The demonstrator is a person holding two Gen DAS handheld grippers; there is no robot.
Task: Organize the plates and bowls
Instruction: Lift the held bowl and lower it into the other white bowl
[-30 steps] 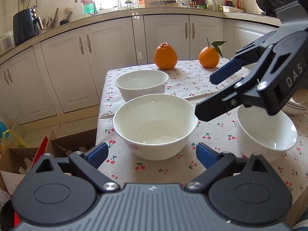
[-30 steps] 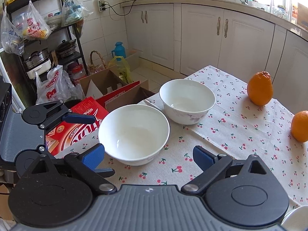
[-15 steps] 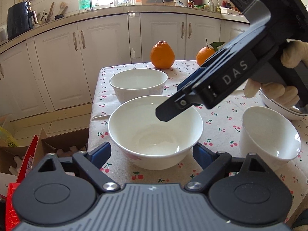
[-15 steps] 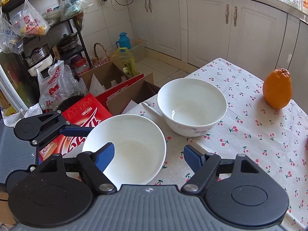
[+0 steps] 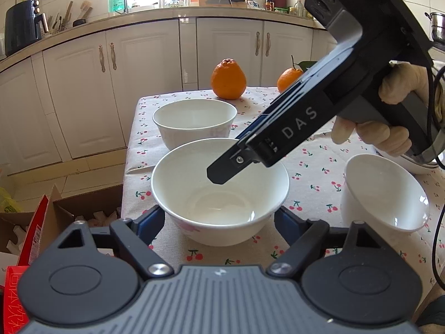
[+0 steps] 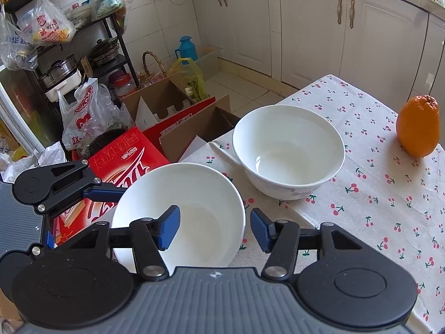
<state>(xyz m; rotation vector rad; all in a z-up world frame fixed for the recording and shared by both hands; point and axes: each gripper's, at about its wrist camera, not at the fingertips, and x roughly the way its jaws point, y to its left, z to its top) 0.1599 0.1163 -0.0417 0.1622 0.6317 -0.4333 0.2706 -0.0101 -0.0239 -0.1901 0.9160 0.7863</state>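
A white bowl (image 5: 219,194) (image 6: 178,214) sits near the edge of the cherry-print table (image 5: 314,172). My left gripper (image 5: 219,222) has a finger on either side of its lower wall; the jaws are closing and the pads look a hair off the wall. My right gripper (image 6: 214,231) straddles the bowl's right rim, one finger (image 5: 222,172) inside and the other outside. Its jaws are closing too, with gaps still showing. A second white bowl (image 5: 194,122) (image 6: 289,150) stands behind, and a third (image 5: 383,192) to the right.
Two oranges (image 5: 228,79) (image 5: 289,79) sit at the table's far end. Stacked white plates (image 5: 403,164) peek out behind the gloved hand. Open cardboard boxes (image 6: 178,105) and a red carton (image 6: 122,153) crowd the floor below the table edge.
The right gripper swung in over the near bowl and dipped one finger inside it, its jaws narrowing. The left jaws narrowed around the same bowl.
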